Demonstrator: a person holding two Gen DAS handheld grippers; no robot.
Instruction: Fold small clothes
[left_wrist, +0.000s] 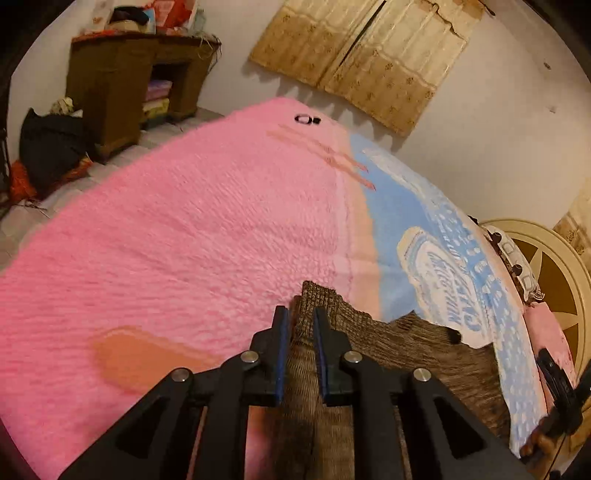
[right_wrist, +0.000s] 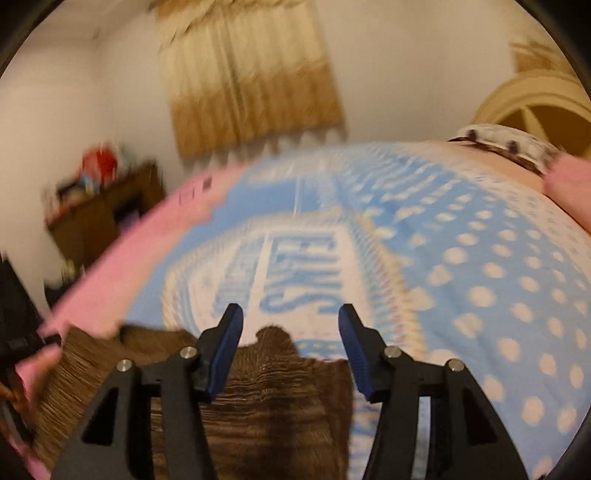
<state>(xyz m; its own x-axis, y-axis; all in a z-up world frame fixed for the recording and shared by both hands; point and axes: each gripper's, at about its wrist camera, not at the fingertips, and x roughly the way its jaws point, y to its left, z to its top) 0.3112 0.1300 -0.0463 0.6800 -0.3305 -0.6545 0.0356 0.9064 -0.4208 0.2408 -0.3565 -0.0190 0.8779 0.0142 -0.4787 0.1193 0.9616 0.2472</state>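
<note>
A small brown knitted garment (left_wrist: 417, 347) lies on the bed, across the seam between a pink blanket (left_wrist: 192, 236) and a blue dotted blanket (left_wrist: 391, 229). My left gripper (left_wrist: 300, 314) is shut on a raised fold of the garment, which runs up between its blue-padded fingers. My right gripper (right_wrist: 291, 314) is open and empty, hovering just above the garment's edge (right_wrist: 273, 384) on the blue blanket (right_wrist: 480, 266); it also shows at the right edge of the left wrist view (left_wrist: 554, 376). The right wrist view is motion-blurred.
A brown wooden cabinet (left_wrist: 122, 85) with clutter on top stands by the far wall, a black bag (left_wrist: 51, 147) beside it. Beige curtains (left_wrist: 369, 55) hang behind the bed. A cream headboard (left_wrist: 554, 280) and a patterned pillow (left_wrist: 517, 262) are at the right. A small black object (left_wrist: 307, 119) lies far on the pink blanket.
</note>
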